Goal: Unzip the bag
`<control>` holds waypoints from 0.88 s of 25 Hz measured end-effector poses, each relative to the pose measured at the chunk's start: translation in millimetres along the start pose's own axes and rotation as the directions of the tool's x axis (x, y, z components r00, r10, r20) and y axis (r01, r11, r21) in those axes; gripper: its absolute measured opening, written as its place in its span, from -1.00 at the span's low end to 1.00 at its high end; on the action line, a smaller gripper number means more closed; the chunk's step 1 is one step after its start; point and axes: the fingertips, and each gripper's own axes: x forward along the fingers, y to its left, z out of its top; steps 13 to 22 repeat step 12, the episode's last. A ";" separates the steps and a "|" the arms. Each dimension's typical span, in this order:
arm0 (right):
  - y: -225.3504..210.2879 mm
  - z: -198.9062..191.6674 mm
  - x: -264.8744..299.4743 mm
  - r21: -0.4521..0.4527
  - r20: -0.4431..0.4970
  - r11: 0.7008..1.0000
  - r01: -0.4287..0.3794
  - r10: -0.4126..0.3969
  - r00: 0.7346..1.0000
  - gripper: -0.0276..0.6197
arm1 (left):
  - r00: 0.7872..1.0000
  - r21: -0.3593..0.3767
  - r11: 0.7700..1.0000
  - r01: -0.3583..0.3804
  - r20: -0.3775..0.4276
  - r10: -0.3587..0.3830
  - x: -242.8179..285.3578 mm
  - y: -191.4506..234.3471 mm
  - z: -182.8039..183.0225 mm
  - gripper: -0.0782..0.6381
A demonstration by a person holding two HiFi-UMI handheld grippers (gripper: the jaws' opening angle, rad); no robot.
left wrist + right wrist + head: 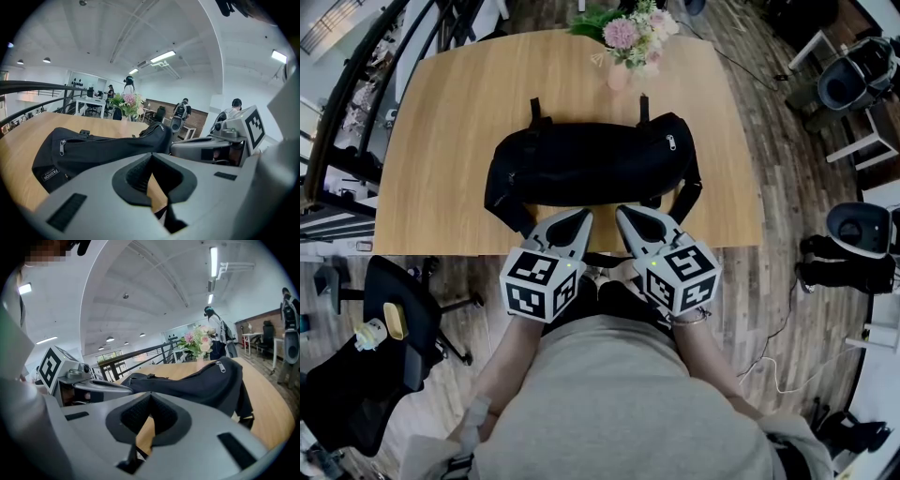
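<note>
Bag (591, 164) lies on the desk (441, 141) just this side of the flowers (630, 33), zip seemingly shut. Left tongs (580, 217) and right tongs (624, 214), nearer you, are closed and empty; reaching the pull (671, 143) means opening them

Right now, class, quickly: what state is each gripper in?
Left gripper: closed, holding nothing.
Right gripper: closed, holding nothing.

Bag (591, 164) black, zip pull (671, 143) silver; table (441, 122) light wood grain; left gripper (584, 216) and right gripper (623, 213) grey with black-and-white square markers; flowers (628, 33) pink, white, green leaves; floor (787, 187) dark planks.
</note>
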 end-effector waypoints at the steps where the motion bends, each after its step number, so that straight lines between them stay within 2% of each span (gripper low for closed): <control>1: 0.8 -0.1 0.4 0.003 -0.001 1.000 -0.004 0.004 1.000 -0.90 | 1.000 0.000 1.000 0.001 0.000 -0.001 0.1 -0.2 0.1 -0.73; 22: 6.0 -5.3 2.6 0.021 -0.012 1.000 -0.020 0.020 1.000 -0.90 | 1.000 -0.010 1.000 0.002 -0.013 -0.002 -3.7 1.5 -7.3 -0.73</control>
